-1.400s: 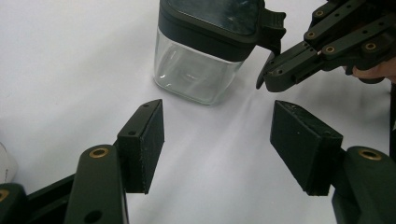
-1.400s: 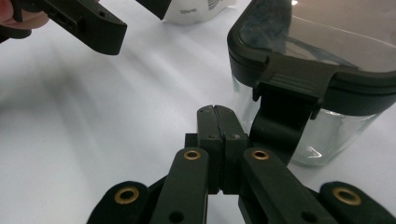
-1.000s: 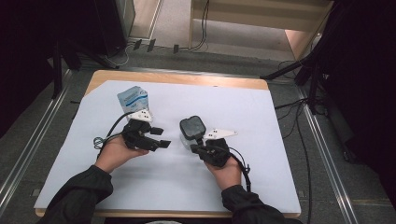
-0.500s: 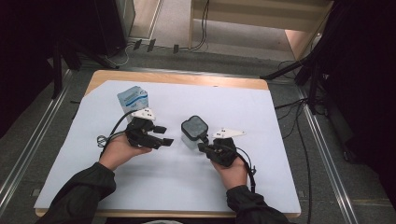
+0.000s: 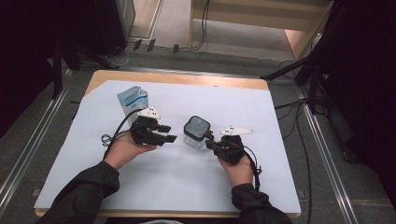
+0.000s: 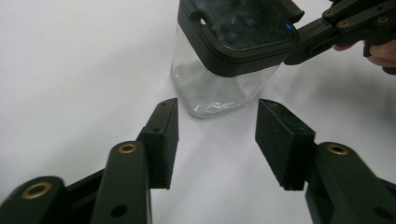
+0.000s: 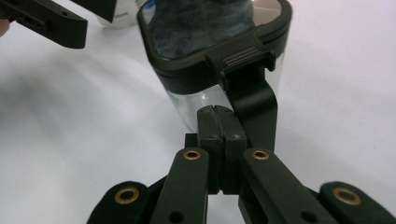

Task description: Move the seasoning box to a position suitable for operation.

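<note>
A single clear square jar (image 5: pixel 196 138) with a dark lid (image 5: pixel 198 125) stood near the middle of the white-covered table (image 5: pixel 280 186), between the two handheld grippers. The right gripper (image 5: pixel 211 142) sat just behind the jar's near side; seen from its own camera, its jaws were pressed together, pad against pad, directly below the lid's latch tab (image 7: pixel 243 55), with nothing visible between them. Whether they touched the jar's hanging black clasp (image 7: pixel 252 100), just beside them, could not be told.

The left gripper (image 5: pixel 169 136) pointed at the jar from the other side. Its two pads (image 6: pixel 164 140) stood apart with bare white surface between them, and they had just been drawing closer; the jar lay a little ahead of their tips, untouched.

One blue-and-white carton (image 5: pixel 132 99) stood behind the left gripper, toward the table's far edge. Open white surface ran wide to the right of the right gripper and toward the person's near edge, where both dark sleeves came in. A strip of bare wood showed along the far edge. Count: one jar, one carton, two grippers.
</note>
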Available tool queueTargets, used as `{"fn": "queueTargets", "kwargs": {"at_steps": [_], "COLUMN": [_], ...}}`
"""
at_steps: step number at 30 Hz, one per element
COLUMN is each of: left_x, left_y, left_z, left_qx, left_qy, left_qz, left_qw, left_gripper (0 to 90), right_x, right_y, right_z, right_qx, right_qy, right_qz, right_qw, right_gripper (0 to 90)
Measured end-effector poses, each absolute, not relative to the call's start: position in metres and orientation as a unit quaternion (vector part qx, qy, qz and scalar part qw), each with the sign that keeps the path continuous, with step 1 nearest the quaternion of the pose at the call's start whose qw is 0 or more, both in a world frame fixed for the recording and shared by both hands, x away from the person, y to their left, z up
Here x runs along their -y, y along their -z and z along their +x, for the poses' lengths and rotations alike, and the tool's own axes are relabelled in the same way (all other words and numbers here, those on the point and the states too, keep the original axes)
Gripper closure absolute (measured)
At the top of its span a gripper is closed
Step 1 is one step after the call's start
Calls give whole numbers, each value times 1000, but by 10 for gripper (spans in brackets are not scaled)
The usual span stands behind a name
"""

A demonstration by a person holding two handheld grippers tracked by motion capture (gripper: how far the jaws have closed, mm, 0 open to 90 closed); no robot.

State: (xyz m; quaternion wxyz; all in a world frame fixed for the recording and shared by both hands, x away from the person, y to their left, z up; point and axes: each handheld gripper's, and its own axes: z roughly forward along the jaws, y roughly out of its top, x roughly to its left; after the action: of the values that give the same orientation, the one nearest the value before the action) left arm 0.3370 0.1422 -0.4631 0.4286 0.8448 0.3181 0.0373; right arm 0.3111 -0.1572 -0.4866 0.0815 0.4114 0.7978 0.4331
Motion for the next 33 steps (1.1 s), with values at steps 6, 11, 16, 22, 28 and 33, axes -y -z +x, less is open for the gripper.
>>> {"fn": "queueTargets", "kwargs": {"at_steps": [6,11,16,22,28,33], "left_x": [-138,-129,-123,-113,-103,-101], "left_y": [462,464,469,474,478,478], "left_z": [338,348,354,358,360,361], "left_qx": [-317,-325,-339,-335,-329,-324], "left_qy": [-46,-33,-29,-39,-50,-45], "left_qz": [840,847,842,838,840,840], "left_qw": [438,419,417,429,428,433], "left_gripper": [724,848,852,854,849,848], "right_x": [164,166,167,168,168,168], "right_y": [486,487,489,490,491,491], "right_z": [320,331,336,343,345,346], "right_qx": [-795,-793,-791,-789,-789,-789], "right_qy": [-428,-425,-427,-424,-424,-424], "right_qz": [421,429,430,435,436,436], "right_qw": [85,87,86,89,90,89], "right_gripper": [900,900,900,900,900,900]}}
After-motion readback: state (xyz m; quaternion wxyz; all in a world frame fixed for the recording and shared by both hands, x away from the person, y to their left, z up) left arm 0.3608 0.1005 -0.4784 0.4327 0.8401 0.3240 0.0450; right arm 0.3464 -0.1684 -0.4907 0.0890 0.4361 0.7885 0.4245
